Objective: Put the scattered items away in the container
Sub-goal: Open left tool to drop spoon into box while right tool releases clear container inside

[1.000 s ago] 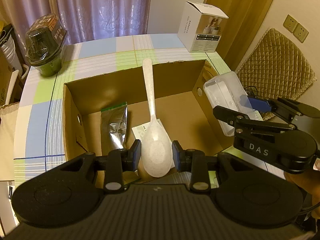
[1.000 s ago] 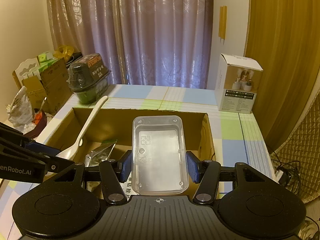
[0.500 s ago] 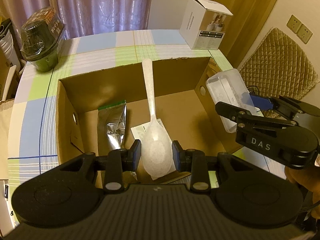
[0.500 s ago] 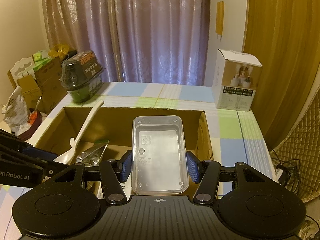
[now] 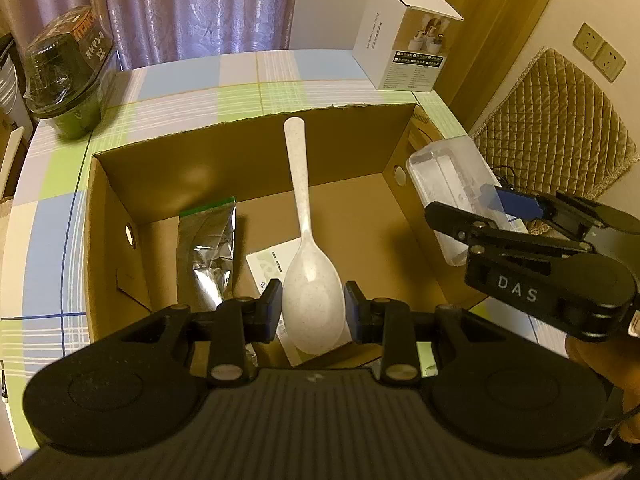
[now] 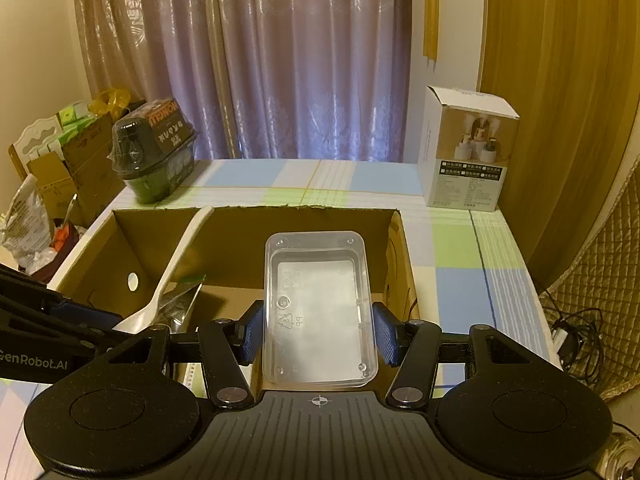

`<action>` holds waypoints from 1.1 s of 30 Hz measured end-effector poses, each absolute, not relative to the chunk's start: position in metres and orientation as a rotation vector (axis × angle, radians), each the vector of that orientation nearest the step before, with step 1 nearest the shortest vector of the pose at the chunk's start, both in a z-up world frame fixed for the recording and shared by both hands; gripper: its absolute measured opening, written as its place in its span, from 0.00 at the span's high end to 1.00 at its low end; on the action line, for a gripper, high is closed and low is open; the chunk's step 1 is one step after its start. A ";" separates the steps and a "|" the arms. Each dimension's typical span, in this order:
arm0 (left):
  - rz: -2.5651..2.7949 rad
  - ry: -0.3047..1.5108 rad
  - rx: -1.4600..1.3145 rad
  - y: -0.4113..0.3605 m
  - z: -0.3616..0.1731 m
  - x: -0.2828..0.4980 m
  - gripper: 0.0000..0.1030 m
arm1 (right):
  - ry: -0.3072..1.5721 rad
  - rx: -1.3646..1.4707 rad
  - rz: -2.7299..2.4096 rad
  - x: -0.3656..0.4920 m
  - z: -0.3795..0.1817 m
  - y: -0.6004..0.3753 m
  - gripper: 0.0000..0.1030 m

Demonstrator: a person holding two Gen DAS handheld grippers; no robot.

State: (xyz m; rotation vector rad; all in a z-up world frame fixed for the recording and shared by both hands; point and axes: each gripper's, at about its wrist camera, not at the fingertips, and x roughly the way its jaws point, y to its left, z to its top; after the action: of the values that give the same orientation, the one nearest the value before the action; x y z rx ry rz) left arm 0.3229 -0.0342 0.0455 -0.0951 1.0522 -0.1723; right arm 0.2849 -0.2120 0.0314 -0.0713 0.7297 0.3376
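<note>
Both tools are loaded and held over the open cardboard box (image 5: 132, 184) on the checked table (image 5: 48, 216) — so the task looks well under way but not finished. The left gripper (image 5: 312, 307) has its fingers closed against the bowl of a white speckled spoon (image 5: 308, 264), whose handle points away toward the far wall of the box; the spoon hangs above the box floor and is not yet set down. The right gripper (image 6: 319, 333) has its fingers pressed on the long sides of a clear plastic tub (image 6: 320, 304), held upside down and level above the right part of the box, close to its right wall. Already lying in the box are a silver foil pouch (image 5: 210, 248) with a green top edge and a printed paper leaflet (image 5: 268, 264), the leaflet partly hidden under the spoon. What is left, by my reading, is lowering and releasing these two items. A wrapped dark bowl (image 6: 154, 152) and a white carton (image 6: 468, 152) stand on the table beyond the box — whether they count as scattered items I cannot tell.
</note>
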 end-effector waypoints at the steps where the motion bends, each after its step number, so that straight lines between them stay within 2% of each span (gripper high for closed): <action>1: -0.171 1.051 -0.096 -0.034 0.045 0.324 0.73 | 0.729 -0.070 0.337 0.285 0.031 -0.212 0.44; 19: -0.157 1.051 -0.102 -0.034 0.042 0.327 0.73 | 0.729 -0.073 0.336 0.287 0.031 -0.211 0.44; 20: -0.143 1.047 -0.102 -0.033 0.042 0.327 0.70 | 0.729 -0.073 0.335 0.287 0.030 -0.211 0.44; 22: -0.113 1.042 -0.120 -0.028 0.042 0.326 0.58 | 0.729 -0.074 0.335 0.287 0.031 -0.211 0.44; 33: -0.075 1.055 -0.143 -0.005 0.037 0.314 0.57 | 0.731 -0.076 0.334 0.285 0.031 -0.208 0.44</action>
State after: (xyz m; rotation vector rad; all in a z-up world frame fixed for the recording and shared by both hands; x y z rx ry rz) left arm 0.3143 -0.0048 0.0365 -0.1431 1.0554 -0.0755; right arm 0.2852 -0.2078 0.0306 -0.0758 0.7313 0.3341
